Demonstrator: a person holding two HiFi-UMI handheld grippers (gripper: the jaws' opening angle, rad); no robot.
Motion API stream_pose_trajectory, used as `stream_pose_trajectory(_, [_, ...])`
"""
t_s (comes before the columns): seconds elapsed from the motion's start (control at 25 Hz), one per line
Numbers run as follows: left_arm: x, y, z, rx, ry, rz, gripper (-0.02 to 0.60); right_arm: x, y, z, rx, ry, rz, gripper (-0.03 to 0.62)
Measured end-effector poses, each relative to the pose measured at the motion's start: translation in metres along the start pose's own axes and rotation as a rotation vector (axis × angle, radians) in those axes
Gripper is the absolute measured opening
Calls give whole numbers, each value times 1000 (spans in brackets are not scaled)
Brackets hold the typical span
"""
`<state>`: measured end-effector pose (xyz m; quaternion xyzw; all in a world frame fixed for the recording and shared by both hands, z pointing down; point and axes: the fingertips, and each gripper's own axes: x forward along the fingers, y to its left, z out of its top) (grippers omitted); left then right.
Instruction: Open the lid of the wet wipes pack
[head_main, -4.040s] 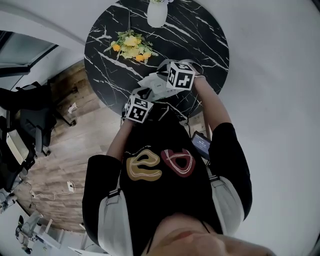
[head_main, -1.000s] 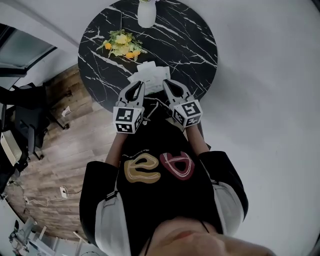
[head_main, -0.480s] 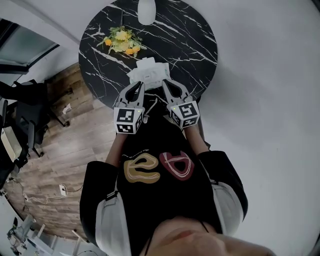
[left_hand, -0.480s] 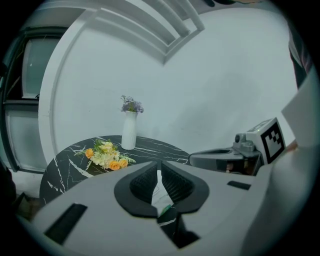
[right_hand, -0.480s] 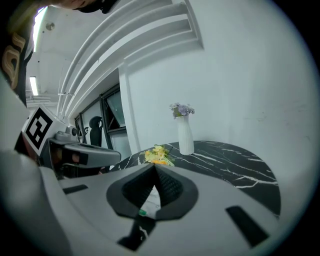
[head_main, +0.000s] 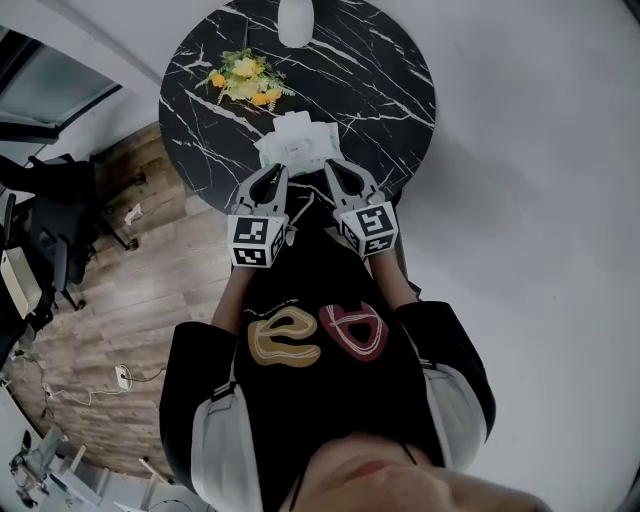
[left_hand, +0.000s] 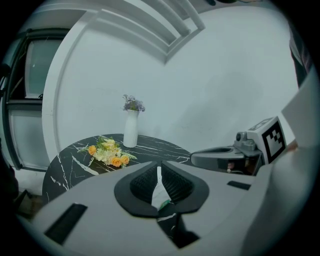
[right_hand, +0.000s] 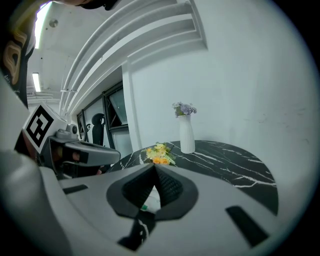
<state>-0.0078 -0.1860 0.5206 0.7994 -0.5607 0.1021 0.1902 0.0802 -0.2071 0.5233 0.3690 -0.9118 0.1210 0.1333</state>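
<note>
If marble, black table (head_main: 380, 70), wood floor (head_main: 130, 310)

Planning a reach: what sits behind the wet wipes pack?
Behind the wet wipes pack lie a yellow flower bunch and, farther back, a white vase, on the black marble table. The tabletop beneath them is covered.

A round black table (head_main: 380, 90) veined in white carries three things. A white vase (head_main: 295, 20) stands upright at its far edge. A bunch of yellow and orange flowers (head_main: 243, 80) lies toward the left, and a white wet wipes pack (head_main: 297, 143) lies flat near the near edge.
</note>
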Motion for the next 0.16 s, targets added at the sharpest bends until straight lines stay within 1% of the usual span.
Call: stream_pose_trajectory(0.16, [-4, -3, 0, 0, -6, 2, 37, -3, 5, -2, -4, 5, 5, 9])
